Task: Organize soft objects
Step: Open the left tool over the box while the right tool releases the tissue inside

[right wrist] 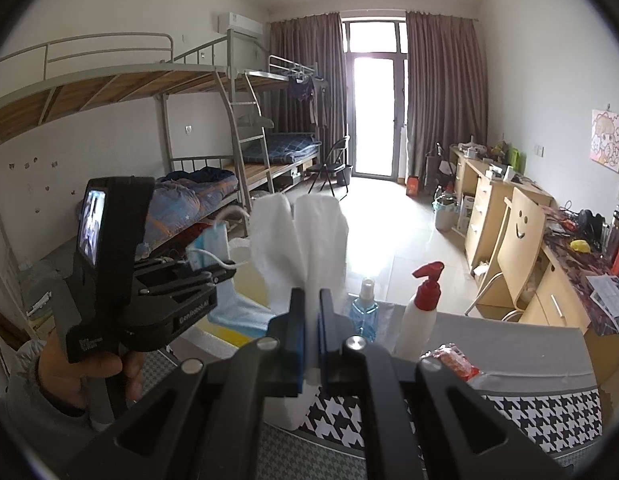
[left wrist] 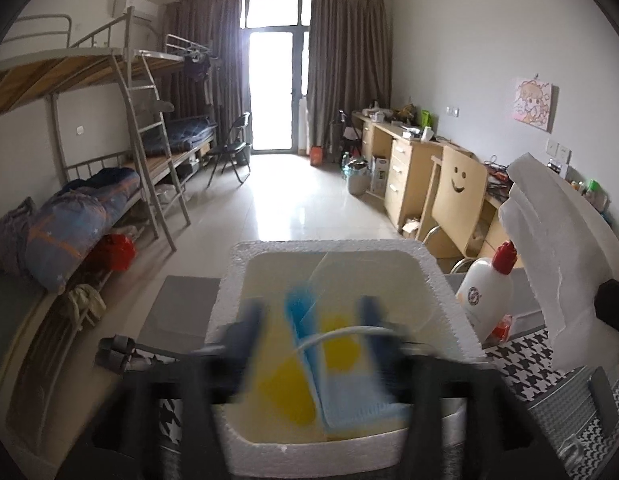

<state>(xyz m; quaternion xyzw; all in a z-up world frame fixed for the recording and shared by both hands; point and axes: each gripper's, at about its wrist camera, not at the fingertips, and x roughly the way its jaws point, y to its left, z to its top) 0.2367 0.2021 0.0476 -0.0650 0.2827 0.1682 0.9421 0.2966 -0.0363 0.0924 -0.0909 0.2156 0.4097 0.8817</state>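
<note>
A light blue face mask [left wrist: 349,400] lies tilted in a white foam box [left wrist: 237,280] over yellow patches on the box floor. My left gripper [left wrist: 311,324] stands open above the box, its blurred fingers either side of the mask and clear of it. A white ear loop [left wrist: 341,334] arches between them. In the right wrist view the mask [right wrist: 237,312] hangs below the left gripper [right wrist: 225,274] with a loop draped over one finger. My right gripper [right wrist: 311,300] is shut on a white tissue [right wrist: 301,232], which stands up like a fan and also shows as the tissue [left wrist: 549,240] at the right.
A white bottle with a red cap [right wrist: 423,312], a blue spray bottle [right wrist: 365,312] and a red packet [right wrist: 455,356] stand on the grey table by a houndstooth cloth [right wrist: 529,412]. A wooden chair [left wrist: 457,200] and desks line the right; bunk beds [left wrist: 109,184] the left.
</note>
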